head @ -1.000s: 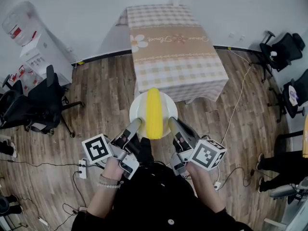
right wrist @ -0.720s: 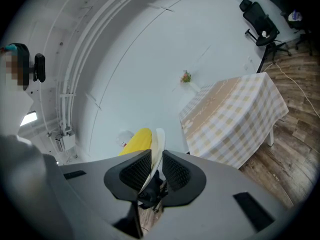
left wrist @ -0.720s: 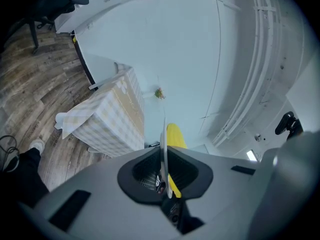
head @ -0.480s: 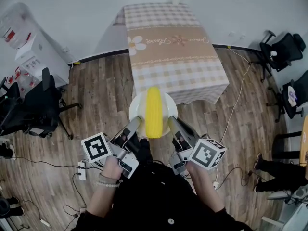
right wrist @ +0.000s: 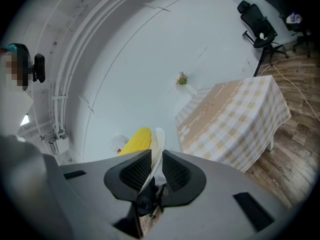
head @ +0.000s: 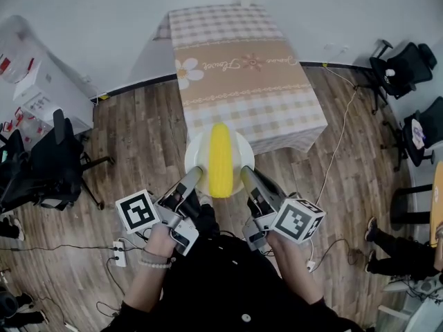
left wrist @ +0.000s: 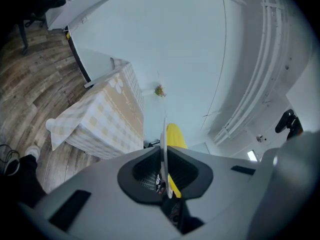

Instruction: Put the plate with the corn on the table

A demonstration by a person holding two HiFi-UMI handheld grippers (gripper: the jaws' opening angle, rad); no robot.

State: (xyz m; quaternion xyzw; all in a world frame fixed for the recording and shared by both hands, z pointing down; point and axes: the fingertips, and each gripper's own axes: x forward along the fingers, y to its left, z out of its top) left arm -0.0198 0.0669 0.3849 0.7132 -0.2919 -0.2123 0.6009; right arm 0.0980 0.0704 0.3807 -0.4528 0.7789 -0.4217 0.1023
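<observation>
You had your left gripper point(head: 195, 177) clamped on the near-left rim of the white plate point(head: 196, 152) and your right gripper point(head: 246, 174) clamped on its near-right rim, each pair of jaws pinching the thin edge. The plate hung above the wood floor point(head: 145, 137) with the corn point(head: 220, 159) lying lengthwise across its middle. Just beyond it stood the table point(head: 242, 81) in its checked cloth.

Office-type room: black swivel chairs point(head: 48, 168) at left and right edges, water dispenser point(head: 31, 81) upper left, cloth-covered table point(head: 242, 81) top centre, floor cables point(head: 340, 151).
</observation>
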